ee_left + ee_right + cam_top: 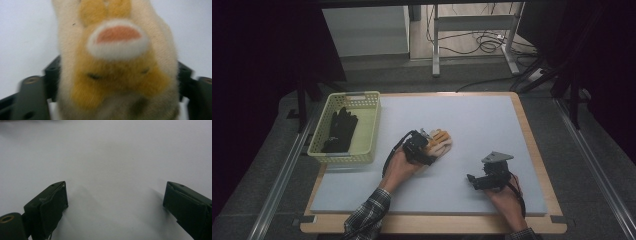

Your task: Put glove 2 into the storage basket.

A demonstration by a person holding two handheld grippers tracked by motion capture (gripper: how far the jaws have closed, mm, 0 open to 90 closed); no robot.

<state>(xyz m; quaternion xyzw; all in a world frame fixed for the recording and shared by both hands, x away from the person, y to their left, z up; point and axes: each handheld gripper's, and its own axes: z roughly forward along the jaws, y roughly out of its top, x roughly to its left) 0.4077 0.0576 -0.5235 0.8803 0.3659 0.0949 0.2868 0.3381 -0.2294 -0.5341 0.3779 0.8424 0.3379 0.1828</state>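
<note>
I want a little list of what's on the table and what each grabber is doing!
Surface: pale grey mat on a wooden table
Soft item: cream and orange fuzzy fabric piece, mid-mat
Left gripper: black fingers either side of the fuzzy fabric piece, closed on it
Right gripper: fingers wide apart, nothing between them, low over bare mat
Container: pale yellow perforated plastic basket, at the mat's left edge
In basket: black glove

Dim room, dark vignetted edges; close plush toy (115, 62) blurred, soft shadows.
</note>
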